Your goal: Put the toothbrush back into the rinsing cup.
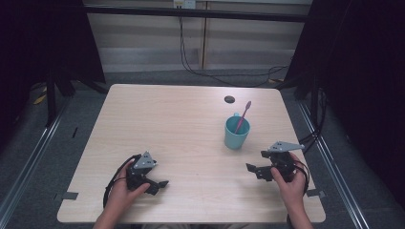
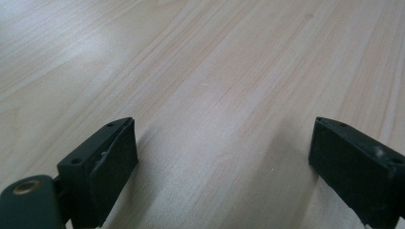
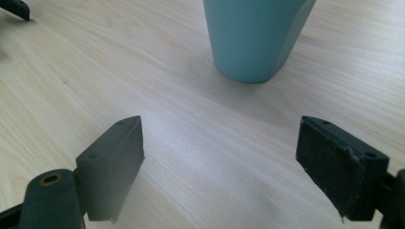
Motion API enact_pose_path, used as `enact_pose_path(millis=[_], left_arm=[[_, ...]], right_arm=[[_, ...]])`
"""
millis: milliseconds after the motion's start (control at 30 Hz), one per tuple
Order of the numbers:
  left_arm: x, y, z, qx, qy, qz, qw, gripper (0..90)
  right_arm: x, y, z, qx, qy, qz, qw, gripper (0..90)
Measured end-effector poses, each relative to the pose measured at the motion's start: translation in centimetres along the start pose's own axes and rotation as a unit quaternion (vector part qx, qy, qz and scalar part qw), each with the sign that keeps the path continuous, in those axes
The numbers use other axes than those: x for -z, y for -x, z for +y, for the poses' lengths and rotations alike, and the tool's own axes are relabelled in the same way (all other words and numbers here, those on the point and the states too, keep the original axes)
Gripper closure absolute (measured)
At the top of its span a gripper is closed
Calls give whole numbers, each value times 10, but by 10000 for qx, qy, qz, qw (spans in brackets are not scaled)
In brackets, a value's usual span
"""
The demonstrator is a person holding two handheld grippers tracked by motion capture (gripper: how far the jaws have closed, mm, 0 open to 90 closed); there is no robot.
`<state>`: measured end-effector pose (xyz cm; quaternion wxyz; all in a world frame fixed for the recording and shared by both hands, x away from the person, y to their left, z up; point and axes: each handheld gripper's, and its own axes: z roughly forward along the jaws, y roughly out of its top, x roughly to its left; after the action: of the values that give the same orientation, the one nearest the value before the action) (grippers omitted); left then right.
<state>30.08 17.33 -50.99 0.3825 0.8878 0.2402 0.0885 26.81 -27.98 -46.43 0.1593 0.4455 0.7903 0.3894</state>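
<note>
A teal cup (image 1: 237, 132) stands upright on the right half of the pale wooden surface (image 1: 181, 124), a pink toothbrush (image 1: 243, 114) leaning inside it with its head up and tilted to the right. The right tongs (image 1: 255, 171) sit near the cup, toward the person's side and a little to its right, jaws pointed across the surface; in the right gripper view the cup (image 3: 255, 36) rises just ahead of the right tongs (image 3: 219, 148), slightly right of centre and clear of both jaws. Those jaws are spread wide and grasp nothing. The left tongs (image 1: 160, 185) rest low over the near left part of the surface, well apart from the cup. In the left gripper view the left tongs (image 2: 222, 148) are likewise spread wide, with bare wood between the jaws
</note>
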Motion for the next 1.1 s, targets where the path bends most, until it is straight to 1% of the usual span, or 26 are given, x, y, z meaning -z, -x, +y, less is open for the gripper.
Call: enact_pose_path(millis=[233, 333, 567, 667, 733, 800, 900, 967, 1033, 1100], left_arm=[[0, 0, 0, -5, -14, -9, 10000, 90], [0, 0, 0, -7, -17, -13, 10000, 91], [0, 0, 0, -5, -9, -6, 10000, 90], [0, 0, 0, -4, -9, -8, 10000, 91], [0, 0, 0, -6, -17, -13, 10000, 90], [0, 0, 0, -5, -8, -5, 10000, 90], [0, 0, 0, -1, -8, -6, 10000, 90], [0, 0, 0, -4, -8, -7, 10000, 91], [0, 0, 0, -10, -19, -15, 10000, 90], [0, 0, 0, -9, -13, -7, 10000, 90]], right_arm=[[0, 2, -11, -44, -43, -6, 10000, 166], [0, 2, -16, -73, -77, -56, 9999, 167], [1, 6, -28, -116, -141, -85, 9998, 167], [1, 7, -33, -92, -167, -137, 9997, 167], [1, 8, -36, -150, -193, -132, 9996, 168], [1, 8, -38, -158, -208, -158, 9995, 168], [1, 9, -42, -89, -271, -190, 9994, 168], [1, 10, -44, -108, -296, -205, 9993, 168], [1, 10, -45, -66, -340, -245, 9991, 169], [1, 10, -47, -72, -401, -273, 9988, 168]])
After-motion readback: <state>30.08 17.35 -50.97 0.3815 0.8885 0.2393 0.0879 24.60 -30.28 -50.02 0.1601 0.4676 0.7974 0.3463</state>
